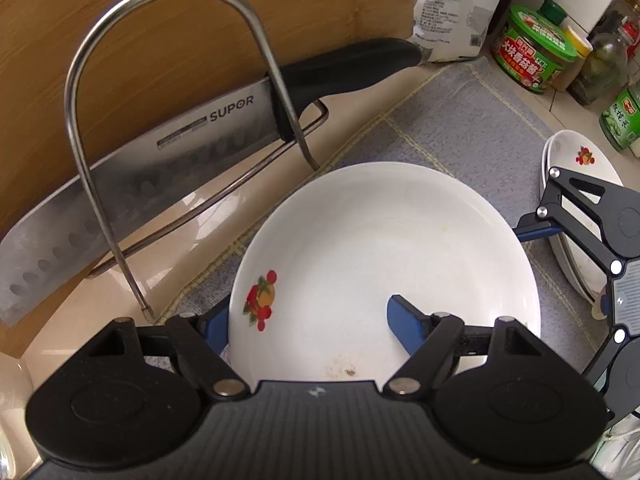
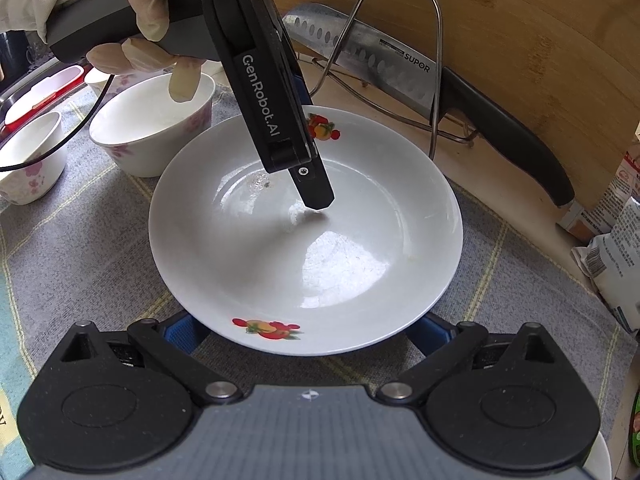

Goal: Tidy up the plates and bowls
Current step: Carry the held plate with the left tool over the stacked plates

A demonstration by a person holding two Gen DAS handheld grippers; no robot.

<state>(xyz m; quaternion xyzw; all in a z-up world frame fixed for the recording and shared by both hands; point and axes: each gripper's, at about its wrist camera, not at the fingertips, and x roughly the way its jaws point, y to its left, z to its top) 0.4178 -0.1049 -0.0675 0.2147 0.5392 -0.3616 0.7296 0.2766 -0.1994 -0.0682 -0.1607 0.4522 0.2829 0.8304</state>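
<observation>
A white deep plate (image 1: 380,240) with fruit prints lies on the grey checked cloth (image 1: 460,120). My left gripper (image 1: 310,314) straddles its rim by one print: one blue finger (image 1: 216,328) is outside the rim and the other (image 1: 404,320) presses inside, shut on the plate. In the right wrist view that inner fingertip (image 2: 316,198) touches the plate's (image 2: 304,248) floor. My right gripper (image 2: 310,334) is open at the opposite rim, its fingers wide apart and partly hidden under the edge. Two flowered bowls (image 2: 152,128) (image 2: 28,160) stand to the left, and stacked matching plates (image 1: 580,156) lie to the right.
A wire rack (image 1: 76,92) holds a cleaver (image 1: 180,140) in front of a wooden board (image 1: 200,12) behind the plate. Jars and bottles (image 1: 532,52) and a bag (image 1: 452,12) crowd the back right. A gloved hand (image 2: 132,8) holds the left gripper's handle.
</observation>
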